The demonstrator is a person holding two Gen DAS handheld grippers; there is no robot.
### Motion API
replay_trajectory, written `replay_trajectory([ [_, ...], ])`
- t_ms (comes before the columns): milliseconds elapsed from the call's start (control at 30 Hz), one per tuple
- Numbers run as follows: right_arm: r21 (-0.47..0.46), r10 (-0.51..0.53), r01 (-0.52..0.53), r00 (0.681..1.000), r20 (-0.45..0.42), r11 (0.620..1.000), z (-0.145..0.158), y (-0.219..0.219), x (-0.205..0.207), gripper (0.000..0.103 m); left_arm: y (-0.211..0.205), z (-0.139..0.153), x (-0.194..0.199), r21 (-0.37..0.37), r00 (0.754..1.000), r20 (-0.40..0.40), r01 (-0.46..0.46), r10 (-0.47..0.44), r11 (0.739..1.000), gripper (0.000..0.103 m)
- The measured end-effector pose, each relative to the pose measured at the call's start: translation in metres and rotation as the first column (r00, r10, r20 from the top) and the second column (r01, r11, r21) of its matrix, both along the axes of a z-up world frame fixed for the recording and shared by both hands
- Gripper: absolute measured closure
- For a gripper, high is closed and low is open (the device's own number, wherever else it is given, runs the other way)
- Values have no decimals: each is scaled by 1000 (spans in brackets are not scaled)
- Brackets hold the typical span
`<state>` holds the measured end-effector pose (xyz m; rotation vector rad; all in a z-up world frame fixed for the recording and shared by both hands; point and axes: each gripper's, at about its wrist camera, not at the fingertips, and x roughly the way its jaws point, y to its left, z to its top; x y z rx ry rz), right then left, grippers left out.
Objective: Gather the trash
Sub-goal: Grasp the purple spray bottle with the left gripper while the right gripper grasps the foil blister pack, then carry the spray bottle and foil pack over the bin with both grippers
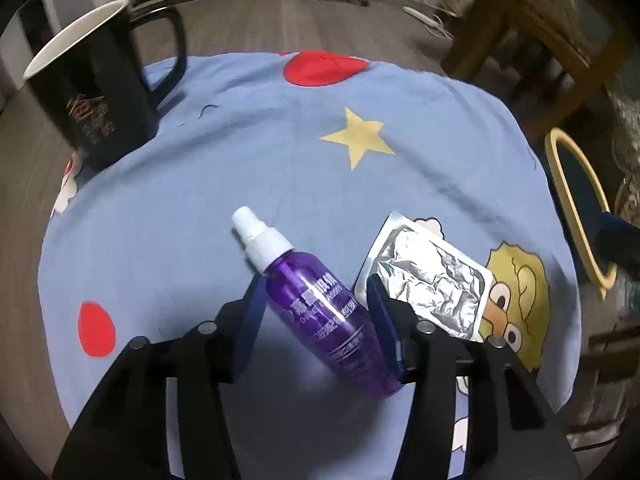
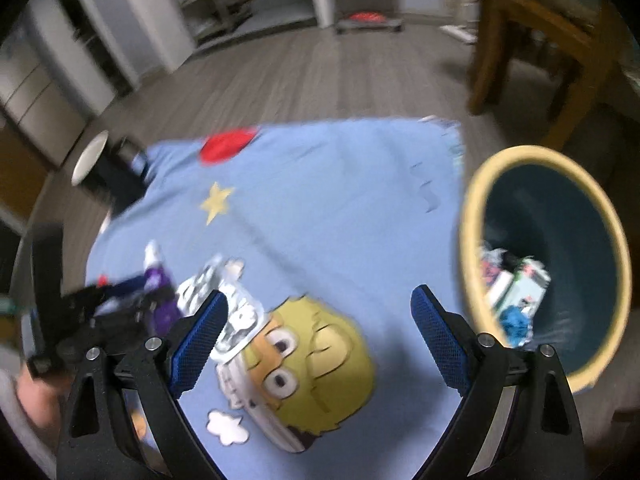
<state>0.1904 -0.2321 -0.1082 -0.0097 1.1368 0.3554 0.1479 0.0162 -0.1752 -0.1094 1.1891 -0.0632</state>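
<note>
A purple spray bottle (image 1: 320, 308) with a white nozzle lies slanted on the blue cartoon cloth (image 1: 260, 152). My left gripper (image 1: 316, 280) points down over it, and both blue pads touch the bottle's sides. A crumpled silver foil wrapper (image 1: 432, 280) lies just right of it, partly under the right finger. In the right wrist view my right gripper (image 2: 319, 294) hovers open above the cloth's yellow cartoon face with nothing between its fingers. The foil wrapper (image 2: 236, 320) sits by its left finger. The bottle (image 2: 162, 280) and the other gripper are a blur at the left.
A dark bin with a yellow rim (image 2: 472, 208) stands off the cloth's right edge and holds several scraps. A black mug (image 1: 92, 92) stands at the cloth's far left corner. A wooden chair (image 2: 540, 40) is behind the bin. A hand shows at lower left.
</note>
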Motion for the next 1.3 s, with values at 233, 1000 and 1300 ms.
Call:
replay_trajectory([
  [233,-68,248,-250,968,-40,966,-28,51,-12,11,11,5,4,37,999,-11,51,-50,998,64],
  [1000,-87,393,-398,917,-65,913,-69,98,-1,33,38,-9,2,4,996,-67,65,-64,998,70],
  [1300,-62,305,-306,952,-23,950,-28,69,-3,33,16,17,1,51,994,5,113,-113,992,71],
])
